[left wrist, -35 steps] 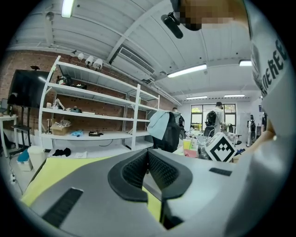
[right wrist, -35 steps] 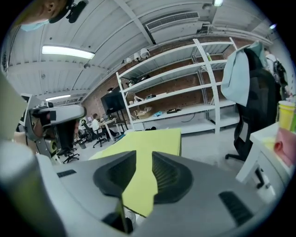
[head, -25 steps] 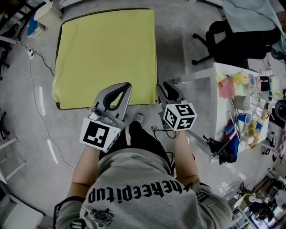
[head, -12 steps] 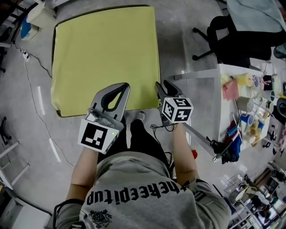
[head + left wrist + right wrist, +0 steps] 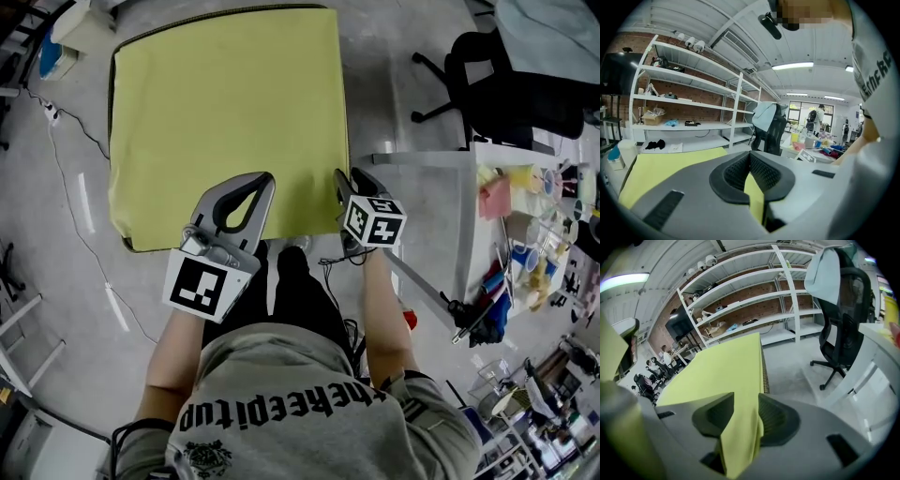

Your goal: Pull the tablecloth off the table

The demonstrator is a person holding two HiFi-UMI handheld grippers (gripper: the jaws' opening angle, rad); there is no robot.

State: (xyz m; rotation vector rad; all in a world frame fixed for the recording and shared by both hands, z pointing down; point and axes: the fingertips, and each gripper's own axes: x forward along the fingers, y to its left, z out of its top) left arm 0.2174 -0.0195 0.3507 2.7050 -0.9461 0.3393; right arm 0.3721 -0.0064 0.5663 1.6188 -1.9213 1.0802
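We're barely starting: the yellow tablecloth (image 5: 225,112) is lying flat across the table (image 5: 765,373). Our right claw (image 5: 349,180), jaws just opening, is straddling its near corner unpinched; our left claw (image 5: 253,180) is hovering clenched over the near edge. Pulling is waiting.

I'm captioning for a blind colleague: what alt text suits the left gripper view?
The left claw is shut on a fold of the yellow tablecloth spread at left; white shelves and a draped black chair stand behind.
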